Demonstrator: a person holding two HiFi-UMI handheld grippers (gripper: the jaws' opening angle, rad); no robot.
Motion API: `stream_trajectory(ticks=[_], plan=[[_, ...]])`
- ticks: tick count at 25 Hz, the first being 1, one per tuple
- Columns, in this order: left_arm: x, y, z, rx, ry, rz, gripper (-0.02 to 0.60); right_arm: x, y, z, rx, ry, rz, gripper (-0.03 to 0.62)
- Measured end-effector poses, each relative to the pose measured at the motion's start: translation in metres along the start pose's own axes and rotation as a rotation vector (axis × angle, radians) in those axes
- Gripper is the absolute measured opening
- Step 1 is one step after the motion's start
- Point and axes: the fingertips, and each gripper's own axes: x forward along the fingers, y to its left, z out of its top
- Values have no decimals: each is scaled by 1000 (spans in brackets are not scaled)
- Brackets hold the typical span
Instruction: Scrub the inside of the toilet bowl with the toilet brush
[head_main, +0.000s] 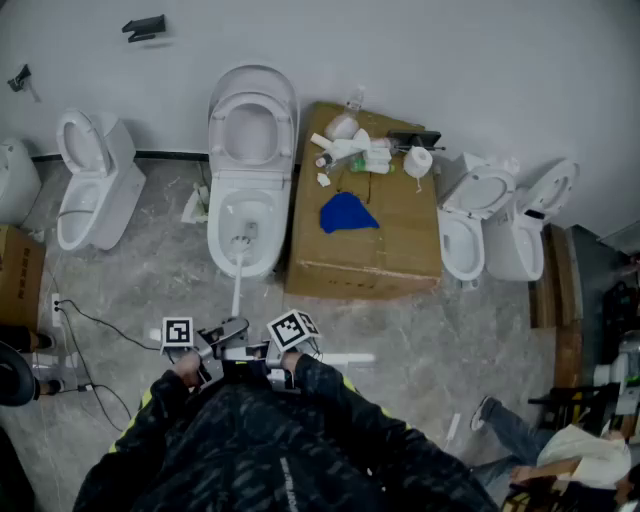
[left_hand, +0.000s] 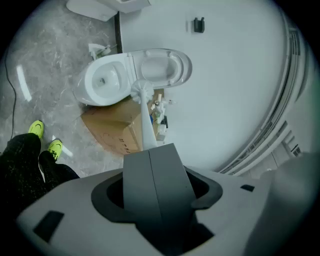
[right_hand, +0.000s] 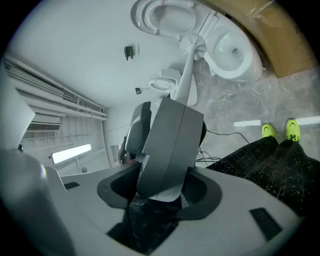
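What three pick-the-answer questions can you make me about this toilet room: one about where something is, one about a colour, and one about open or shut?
1. Where is the head of the toilet brush?
A) in a bucket
B) in the bowl of the middle toilet
C) on a shelf

2. What colour is the cloth on the cardboard box?
A) red
B) yellow
C) blue

3. How is the middle toilet's lid?
A) up
B) shut
C) lying on the floor

Answers:
1 B: the head view shows the bristle end down inside that bowl.
2 C: the cloth is bright blue against the brown box.
3 A: it stands raised behind the open bowl.
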Motion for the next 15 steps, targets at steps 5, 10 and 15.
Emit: stream_trajectory(ticks=[5, 10, 15], plan=[[-1, -4, 1, -1, 5, -2, 253, 1, 5, 4, -42, -6, -13, 228], [-3, -2, 7, 8, 15, -3, 253, 5, 5, 9, -36, -12, -14, 229], [-8, -1, 12, -4, 19, 0, 253, 12, 5, 13, -14, -14, -7, 229]])
